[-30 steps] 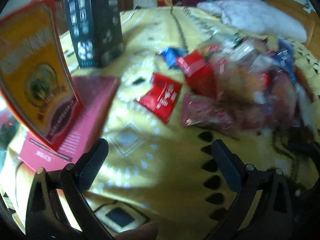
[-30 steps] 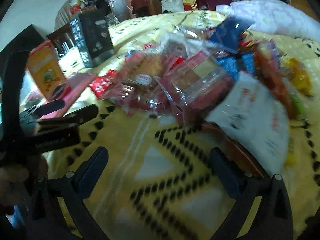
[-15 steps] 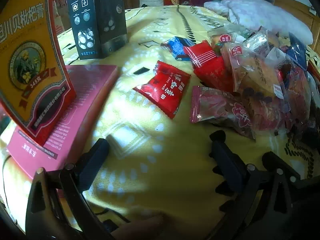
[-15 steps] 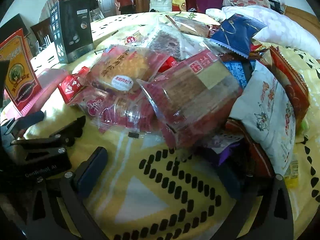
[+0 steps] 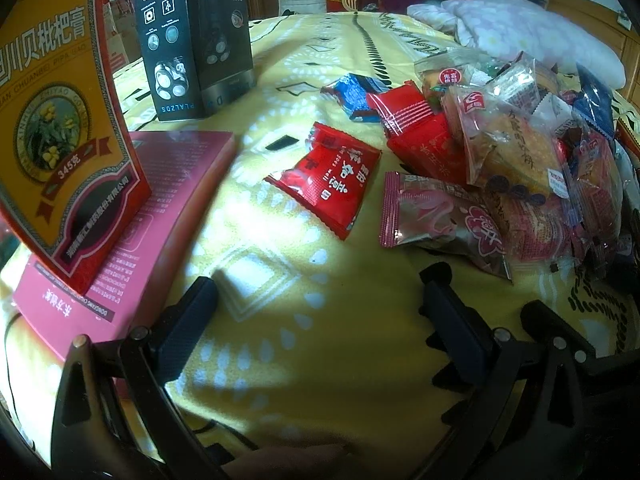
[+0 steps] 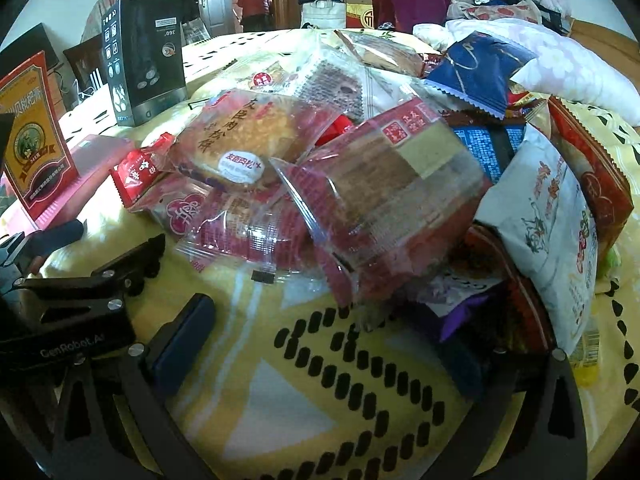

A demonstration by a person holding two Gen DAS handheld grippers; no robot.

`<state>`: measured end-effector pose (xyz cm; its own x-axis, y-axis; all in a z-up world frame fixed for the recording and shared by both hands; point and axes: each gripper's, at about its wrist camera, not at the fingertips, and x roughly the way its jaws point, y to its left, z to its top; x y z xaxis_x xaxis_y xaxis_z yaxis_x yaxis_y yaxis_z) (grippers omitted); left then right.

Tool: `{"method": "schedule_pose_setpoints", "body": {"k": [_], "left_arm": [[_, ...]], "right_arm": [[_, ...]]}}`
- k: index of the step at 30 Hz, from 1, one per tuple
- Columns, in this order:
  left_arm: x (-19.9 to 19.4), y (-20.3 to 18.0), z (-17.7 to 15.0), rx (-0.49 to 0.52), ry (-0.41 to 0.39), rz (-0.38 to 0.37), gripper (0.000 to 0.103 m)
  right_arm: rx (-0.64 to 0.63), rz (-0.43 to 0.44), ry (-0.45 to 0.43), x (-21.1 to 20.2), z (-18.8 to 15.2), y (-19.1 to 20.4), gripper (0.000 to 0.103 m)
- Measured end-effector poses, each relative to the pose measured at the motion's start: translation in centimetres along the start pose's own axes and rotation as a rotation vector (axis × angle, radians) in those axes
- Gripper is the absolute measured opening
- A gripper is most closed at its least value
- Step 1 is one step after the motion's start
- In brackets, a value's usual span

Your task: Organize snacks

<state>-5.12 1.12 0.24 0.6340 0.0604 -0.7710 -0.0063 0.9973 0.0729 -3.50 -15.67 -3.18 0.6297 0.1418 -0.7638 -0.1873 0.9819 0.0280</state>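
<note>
Snack pile [image 6: 360,184] just ahead of right tool [image 6: 328,340], left tool [image 5: 320,300] alongside, both spread, empty

Heap of wrapped snacks [image 6: 360,184] on a yellow patterned bedspread [image 6: 304,392]. Right hand-held gripper [image 6: 324,336] spread wide just before the heap, empty. Left hand-held gripper [image 6: 76,264] low at left. Black box [image 6: 144,60] upright behind, orange box [image 6: 34,136] at far left.

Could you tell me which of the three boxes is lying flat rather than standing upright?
The pink box; the orange box stands on it, the black box beyond.
</note>
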Motion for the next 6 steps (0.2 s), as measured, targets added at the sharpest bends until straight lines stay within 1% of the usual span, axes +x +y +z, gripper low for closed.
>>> {"method": "schedule_pose_setpoints", "body": {"k": [6], "left_arm": [[-0.01, -0.01, 0.04, 0.0, -0.001, -0.001, 0.103]], "right_arm": [[0.0, 0.0, 0.0, 0.02, 0.0, 0.01, 0.103]]}}
